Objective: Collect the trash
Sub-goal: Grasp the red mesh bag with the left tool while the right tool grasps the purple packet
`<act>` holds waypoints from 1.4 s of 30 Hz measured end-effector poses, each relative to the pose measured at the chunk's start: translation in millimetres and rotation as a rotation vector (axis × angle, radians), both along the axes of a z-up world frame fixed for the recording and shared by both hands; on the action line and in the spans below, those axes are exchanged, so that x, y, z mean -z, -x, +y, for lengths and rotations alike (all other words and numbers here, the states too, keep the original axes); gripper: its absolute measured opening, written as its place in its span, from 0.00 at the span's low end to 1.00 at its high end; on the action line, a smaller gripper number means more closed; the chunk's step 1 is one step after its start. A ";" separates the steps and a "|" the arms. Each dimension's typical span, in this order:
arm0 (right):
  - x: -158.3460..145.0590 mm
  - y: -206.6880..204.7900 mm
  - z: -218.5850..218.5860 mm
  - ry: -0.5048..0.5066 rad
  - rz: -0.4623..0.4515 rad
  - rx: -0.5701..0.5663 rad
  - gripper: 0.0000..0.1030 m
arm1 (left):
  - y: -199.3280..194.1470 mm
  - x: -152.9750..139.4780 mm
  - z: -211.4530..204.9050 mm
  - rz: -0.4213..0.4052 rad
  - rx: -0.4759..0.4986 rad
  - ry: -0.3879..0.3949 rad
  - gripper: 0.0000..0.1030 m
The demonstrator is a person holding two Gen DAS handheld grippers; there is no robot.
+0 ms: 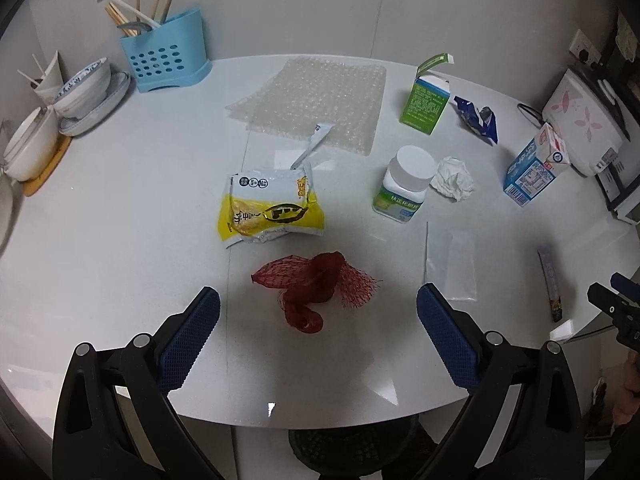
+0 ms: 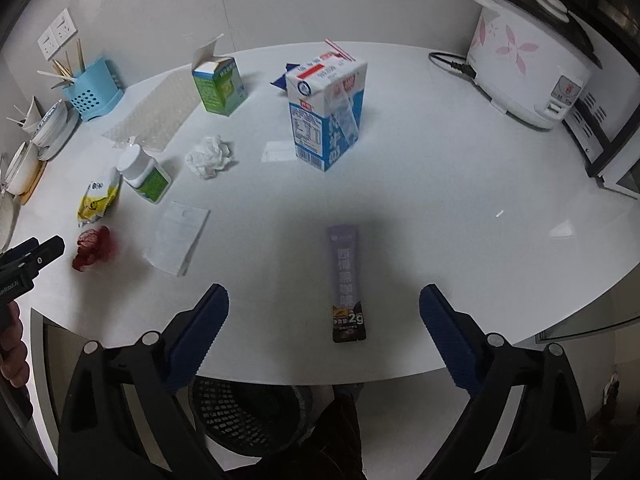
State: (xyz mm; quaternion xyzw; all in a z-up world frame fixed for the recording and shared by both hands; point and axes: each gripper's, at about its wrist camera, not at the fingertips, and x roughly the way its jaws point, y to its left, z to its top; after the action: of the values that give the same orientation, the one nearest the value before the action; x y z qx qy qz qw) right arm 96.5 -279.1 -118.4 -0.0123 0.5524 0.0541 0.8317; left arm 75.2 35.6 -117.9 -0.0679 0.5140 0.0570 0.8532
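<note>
My left gripper [image 1: 318, 308] is open above the table's near edge, with a red mesh net [image 1: 312, 284] lying between its fingertips, untouched. Beyond it lie a yellow snack wrapper [image 1: 270, 208], a white pill bottle [image 1: 406, 184], a crumpled tissue [image 1: 454, 178] and a clear plastic bag [image 1: 452, 264]. My right gripper [image 2: 324, 312] is open over a purple coffee sachet [image 2: 347, 284] that lies flat between its fingers. A blue milk carton [image 2: 326, 112] and a green box [image 2: 218, 86] stand farther back. A black mesh bin [image 2: 244, 416] sits under the table edge.
A blue utensil holder [image 1: 166, 56] and stacked bowls [image 1: 80, 92] stand at the back left on the white table [image 1: 120, 200]. Bubble wrap [image 1: 316, 100] lies at the back. A rice cooker [image 2: 528, 64] stands at the back right. A blue foil wrapper [image 1: 478, 118] lies beside the green box.
</note>
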 end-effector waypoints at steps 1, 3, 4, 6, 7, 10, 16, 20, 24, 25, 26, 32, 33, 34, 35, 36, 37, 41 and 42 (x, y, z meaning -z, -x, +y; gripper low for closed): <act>5.4 -1.7 -3.8 0.003 0.013 0.003 0.89 | -3.1 5.3 0.4 0.007 -0.002 0.003 0.93; 14.5 -4.7 -10.5 0.005 0.037 0.013 0.88 | -9.7 15.7 1.4 0.023 -0.006 0.002 0.92; 19.2 -5.7 -13.9 0.006 0.051 0.017 0.88 | -12.3 19.7 0.9 0.030 -0.007 -0.004 0.92; 27.3 -8.4 -18.6 0.005 0.073 0.021 0.86 | -18.2 27.7 0.9 0.041 -0.010 -0.011 0.92; 31.4 -9.6 -20.4 0.005 0.084 0.022 0.86 | -20.7 31.9 1.0 0.051 -0.015 -0.011 0.91; 40.4 -13.0 -23.1 0.007 0.109 0.025 0.83 | -26.9 42.8 1.8 0.074 -0.026 -0.004 0.90; 56.4 -23.2 -23.0 0.003 0.151 0.023 0.74 | -34.7 51.7 -2.6 0.098 -0.017 -0.022 0.85; 66.8 -31.7 -22.0 0.001 0.179 0.025 0.66 | -38.0 55.5 -2.6 0.112 -0.016 -0.015 0.79; 74.7 -38.9 -19.0 -0.001 0.210 0.025 0.54 | -38.2 58.5 -3.8 0.126 -0.016 -0.009 0.72; 76.3 -39.9 -19.0 -0.006 0.216 0.025 0.53 | -37.8 58.5 -4.4 0.128 -0.017 -0.009 0.68; 77.3 -40.9 -18.5 -0.010 0.222 0.025 0.50 | -37.7 58.9 -4.7 0.132 -0.016 -0.005 0.62; 77.3 -49.2 -11.8 0.006 0.237 0.019 0.34 | -38.7 63.8 -5.9 0.165 -0.016 0.018 0.35; 77.0 -50.6 -9.8 0.019 0.241 0.016 0.29 | -38.9 63.8 -5.9 0.170 -0.016 0.019 0.31; 77.3 -51.8 -7.9 0.028 0.245 0.013 0.26 | -38.8 63.9 -5.7 0.172 -0.016 0.022 0.27; 77.8 -52.9 -6.4 0.031 0.251 0.011 0.20 | -38.5 63.8 -5.9 0.172 -0.018 0.021 0.23; 77.8 -54.4 -5.6 0.030 0.261 0.013 0.19 | -38.2 63.5 -5.6 0.172 -0.018 0.020 0.22; 77.7 -55.3 -4.4 0.028 0.267 0.018 0.18 | -37.6 63.3 -6.4 0.172 -0.017 0.019 0.20; 78.2 -55.8 0.4 0.035 0.269 0.012 0.14 | -36.1 60.8 -6.7 0.162 -0.016 0.024 0.17; 77.7 -55.7 0.6 0.028 0.270 0.011 0.14 | -35.7 59.9 -6.4 0.158 -0.015 0.026 0.17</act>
State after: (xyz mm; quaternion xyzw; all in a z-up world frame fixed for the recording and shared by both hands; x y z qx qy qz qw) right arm 152.2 -278.5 -196.2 -0.0136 0.6601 0.0428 0.7498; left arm 110.9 29.2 -177.8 -0.0781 0.5801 0.0621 0.8084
